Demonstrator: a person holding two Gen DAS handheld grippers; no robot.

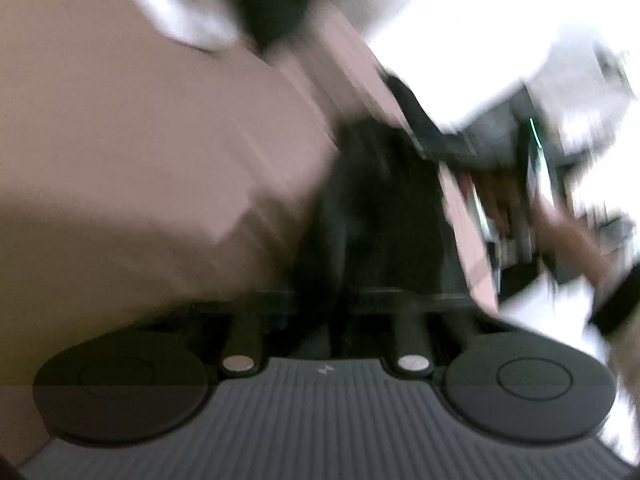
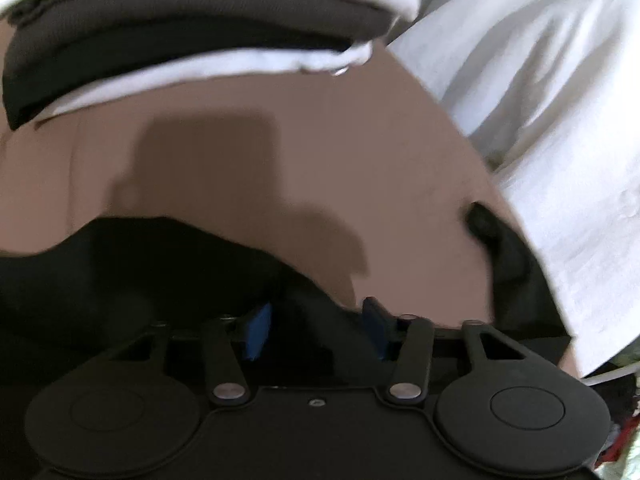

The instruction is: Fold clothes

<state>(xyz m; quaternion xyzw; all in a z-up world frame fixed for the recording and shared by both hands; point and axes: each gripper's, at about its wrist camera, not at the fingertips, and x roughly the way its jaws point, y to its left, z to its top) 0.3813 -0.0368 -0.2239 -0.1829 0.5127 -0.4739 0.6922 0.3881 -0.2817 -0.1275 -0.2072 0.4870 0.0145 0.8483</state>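
Note:
The left wrist view is badly blurred. A black garment [image 1: 372, 216] runs up in a taut band from between the hidden fingers of my left gripper [image 1: 332, 312], which looks shut on it. In the right wrist view the same black garment [image 2: 132, 276] drapes over the left finger and sags between the two blue pads [image 2: 258, 330], which stand clearly apart. My right gripper [image 2: 316, 316] is open, and another fold of black cloth [image 2: 508, 256] lies at its right.
The surface is a pinkish-brown table [image 2: 280, 128]. A stack of folded white and dark grey clothes [image 2: 180, 20] sits at the far left, and a white cloth [image 2: 540, 120] lies at the right. A person's hand [image 1: 576, 248] with a black wristband [image 1: 616, 304] shows at the right.

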